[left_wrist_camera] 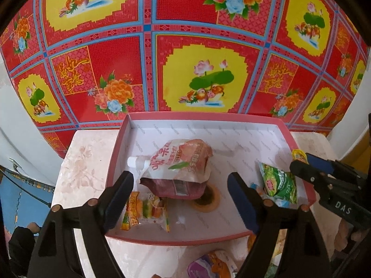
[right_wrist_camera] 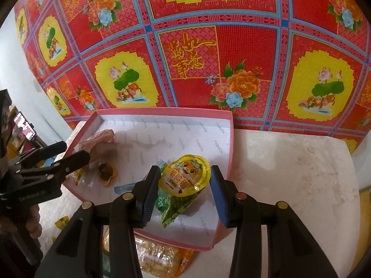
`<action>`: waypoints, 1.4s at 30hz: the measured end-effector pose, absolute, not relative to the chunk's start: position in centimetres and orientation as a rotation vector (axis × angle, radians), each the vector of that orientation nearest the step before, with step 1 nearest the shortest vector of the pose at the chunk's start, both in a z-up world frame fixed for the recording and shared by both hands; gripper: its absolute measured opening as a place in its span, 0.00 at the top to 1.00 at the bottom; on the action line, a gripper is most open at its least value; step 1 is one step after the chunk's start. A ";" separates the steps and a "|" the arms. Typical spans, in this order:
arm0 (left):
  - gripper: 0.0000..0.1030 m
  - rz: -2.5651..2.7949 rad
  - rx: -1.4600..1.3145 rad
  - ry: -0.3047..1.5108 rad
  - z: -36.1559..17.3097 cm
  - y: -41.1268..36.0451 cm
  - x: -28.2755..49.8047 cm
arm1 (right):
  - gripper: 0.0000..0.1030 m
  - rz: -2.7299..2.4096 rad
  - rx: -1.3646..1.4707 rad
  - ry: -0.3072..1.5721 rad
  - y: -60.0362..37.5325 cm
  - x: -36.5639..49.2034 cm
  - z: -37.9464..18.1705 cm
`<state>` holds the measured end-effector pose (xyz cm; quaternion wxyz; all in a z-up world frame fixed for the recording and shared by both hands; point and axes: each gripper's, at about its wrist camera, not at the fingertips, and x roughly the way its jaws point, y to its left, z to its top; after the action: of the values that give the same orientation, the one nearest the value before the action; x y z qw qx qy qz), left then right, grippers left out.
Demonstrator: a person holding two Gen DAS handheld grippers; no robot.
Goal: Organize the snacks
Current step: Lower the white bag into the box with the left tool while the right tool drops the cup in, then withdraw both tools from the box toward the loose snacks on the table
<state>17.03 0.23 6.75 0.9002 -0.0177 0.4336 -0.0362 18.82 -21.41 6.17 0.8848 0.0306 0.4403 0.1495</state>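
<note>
A pink-rimmed box with a white inside stands on the table. In it lie a white and pink spouted pouch, a dark red packet under it, a burger-print packet, a round tart and a green packet. My left gripper stands open over the pouch, pads clear of it. My right gripper is shut on a yellow jelly cup, held just above the green packet at the box's right end. The left gripper shows at the box's left end.
The box sits on a marbled pale table against a red flowered cloth. More snacks lie in front of the box: a purple and orange packet and a yellow wafer pack. A phone stands at far left.
</note>
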 end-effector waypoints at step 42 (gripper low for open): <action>0.16 -0.057 -0.057 0.902 8.2 0.8 10.7 | 0.36 0.305 0.115 0.864 -22.2 12.3 8.8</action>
<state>10.72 0.77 8.20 0.8992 -0.0278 0.4357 -0.0276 12.34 -22.20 8.76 0.8952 0.0553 0.4169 0.1473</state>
